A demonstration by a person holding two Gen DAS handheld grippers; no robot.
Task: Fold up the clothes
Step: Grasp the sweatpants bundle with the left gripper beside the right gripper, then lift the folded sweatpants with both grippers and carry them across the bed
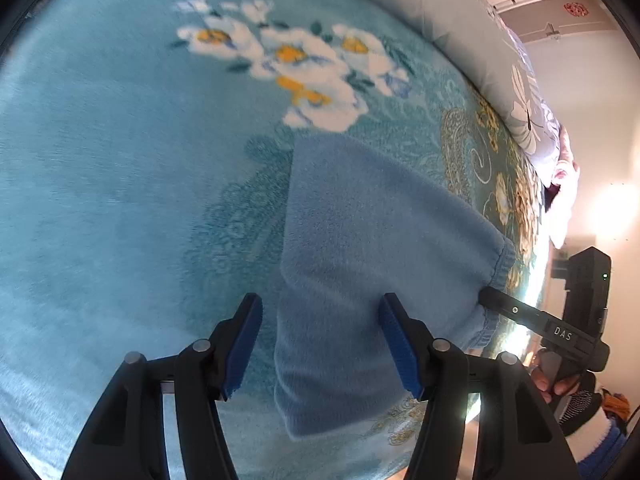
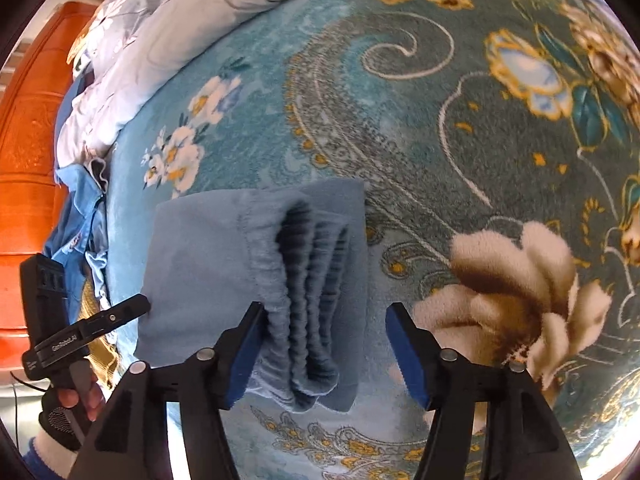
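A folded light-blue fleece garment (image 1: 360,264) lies flat on a teal floral blanket (image 1: 120,160). In the right wrist view the garment (image 2: 208,264) shows its gathered elastic waistband (image 2: 312,300) facing me, in several stacked layers. My left gripper (image 1: 320,344) is open over the garment's near end, empty. My right gripper (image 2: 324,352) is open with its jaws either side of the waistband, not closed on it. The right gripper also shows in the left wrist view (image 1: 496,300), at the garment's right edge. The left gripper shows in the right wrist view (image 2: 132,308), at the garment's left edge.
A grey-white floral duvet (image 1: 520,112) is bunched along the far edge of the bed, also in the right wrist view (image 2: 132,60). A pile of blue clothes (image 2: 88,220) lies at the left by an orange wooden headboard (image 2: 28,160).
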